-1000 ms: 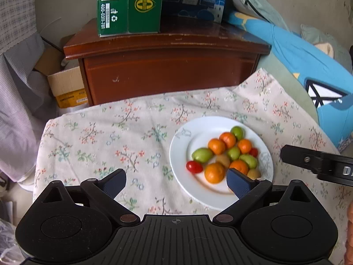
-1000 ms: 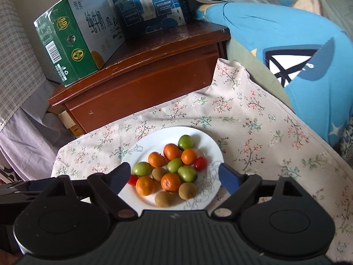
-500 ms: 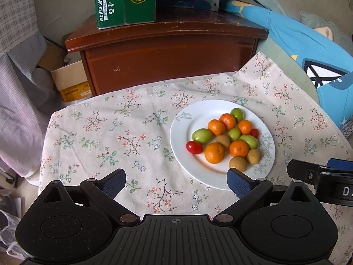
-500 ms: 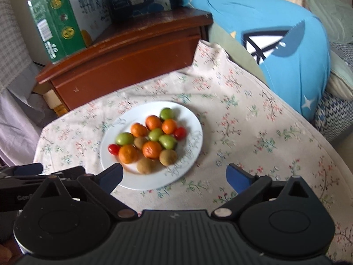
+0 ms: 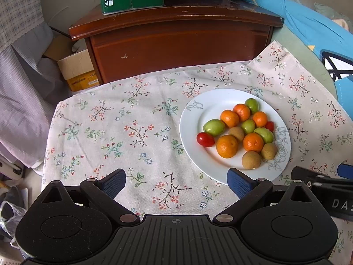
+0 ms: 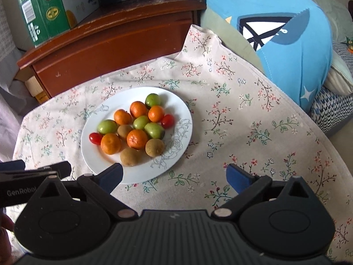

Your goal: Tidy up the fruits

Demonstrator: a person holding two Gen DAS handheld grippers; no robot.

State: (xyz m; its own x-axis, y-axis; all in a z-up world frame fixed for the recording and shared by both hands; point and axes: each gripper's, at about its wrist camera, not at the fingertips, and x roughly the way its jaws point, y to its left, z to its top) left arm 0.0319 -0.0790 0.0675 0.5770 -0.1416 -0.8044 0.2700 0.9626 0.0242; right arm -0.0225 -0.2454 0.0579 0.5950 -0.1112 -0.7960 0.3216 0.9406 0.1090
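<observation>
White plate [image 5: 189, 119] of mixed fruits [image 5: 239, 132] on floral-clothed table [image 5: 123, 132], left hand-held gripper [image 5: 176, 180] spread wide over bare cloth beside plate, right hand-held gripper [image 6: 174, 175] spread, empty, just widened, near plate's edge

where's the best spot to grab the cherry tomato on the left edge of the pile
Probably across its narrow middle. The cherry tomato lies on its side at the pile's outer edge, with bare plate to its left, so bring open tongs down from above on that side.
</observation>
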